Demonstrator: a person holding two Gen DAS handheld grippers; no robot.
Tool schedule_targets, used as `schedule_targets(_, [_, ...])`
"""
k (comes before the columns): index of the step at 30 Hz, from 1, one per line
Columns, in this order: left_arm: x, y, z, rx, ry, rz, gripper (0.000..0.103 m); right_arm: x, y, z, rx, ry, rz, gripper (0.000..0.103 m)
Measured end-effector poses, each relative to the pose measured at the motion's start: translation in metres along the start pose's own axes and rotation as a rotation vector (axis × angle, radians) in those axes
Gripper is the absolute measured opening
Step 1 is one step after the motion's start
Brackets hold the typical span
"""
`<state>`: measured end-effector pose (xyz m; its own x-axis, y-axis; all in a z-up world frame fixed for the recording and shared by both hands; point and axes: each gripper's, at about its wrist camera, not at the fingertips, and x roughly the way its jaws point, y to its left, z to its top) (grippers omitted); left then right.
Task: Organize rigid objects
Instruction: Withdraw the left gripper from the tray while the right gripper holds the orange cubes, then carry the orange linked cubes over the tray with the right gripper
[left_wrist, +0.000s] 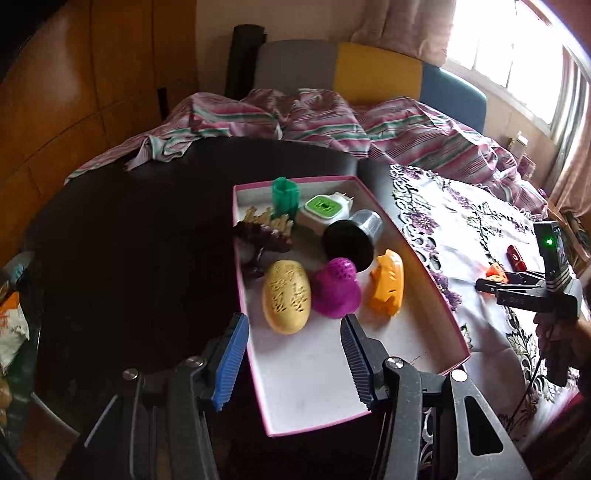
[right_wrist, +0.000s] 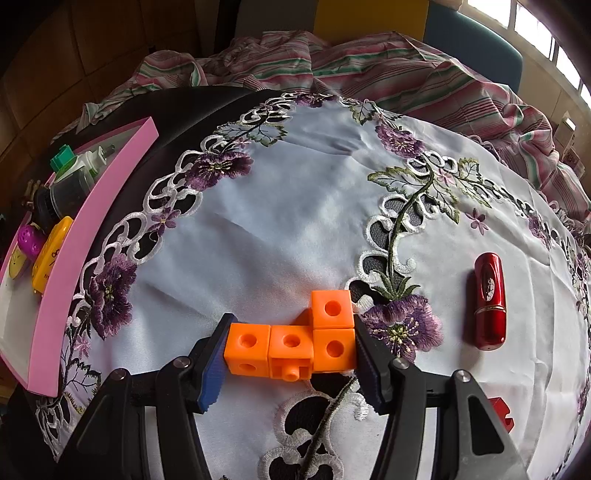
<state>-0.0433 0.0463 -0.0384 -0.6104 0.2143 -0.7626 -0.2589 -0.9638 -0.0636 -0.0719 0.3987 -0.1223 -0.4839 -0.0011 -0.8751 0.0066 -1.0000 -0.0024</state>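
Note:
A pink-rimmed box (left_wrist: 424, 258) holds several things: a yellow carved egg (left_wrist: 286, 296), a purple piece (left_wrist: 334, 291), an orange piece (left_wrist: 386, 288), a black-and-silver cup (left_wrist: 351, 238), a green-and-white plug (left_wrist: 325, 208), a green block (left_wrist: 284, 194) and a brown dinosaur (left_wrist: 264, 240). My left gripper (left_wrist: 291, 354) is open and empty above the box's near end. My right gripper (right_wrist: 290, 354) is shut on an orange block cluster (right_wrist: 295, 338) just above the embroidered cloth (right_wrist: 295, 206). A red lipstick (right_wrist: 489, 301) lies to its right.
The box (right_wrist: 59, 288) stands left of the right gripper on a dark round table (left_wrist: 129, 240). A striped cloth (left_wrist: 332, 122) is bunched at the back. A red block (right_wrist: 502, 408) sits by the right gripper's right finger. A snack bag (left_wrist: 11, 321) lies at the far left.

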Motion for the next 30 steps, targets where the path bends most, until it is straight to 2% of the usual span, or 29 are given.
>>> schedule_targets(13, [-0.004, 0.022, -0.005, -0.041, -0.01, 0.03, 0.056, 0.001, 0.001, -0.001, 0.019, 0.008, -0.009, 0.06])
schedule_targets(28, [-0.012, 0.043, -0.011, -0.079, -0.028, 0.07, 0.056, -0.004, 0.011, 0.001, 0.106, 0.028, -0.11, 0.06])
schedule_targets(30, [-0.012, 0.045, -0.011, -0.083, -0.028, 0.073, 0.056, -0.011, 0.013, 0.002, 0.119, 0.014, -0.104, 0.06])
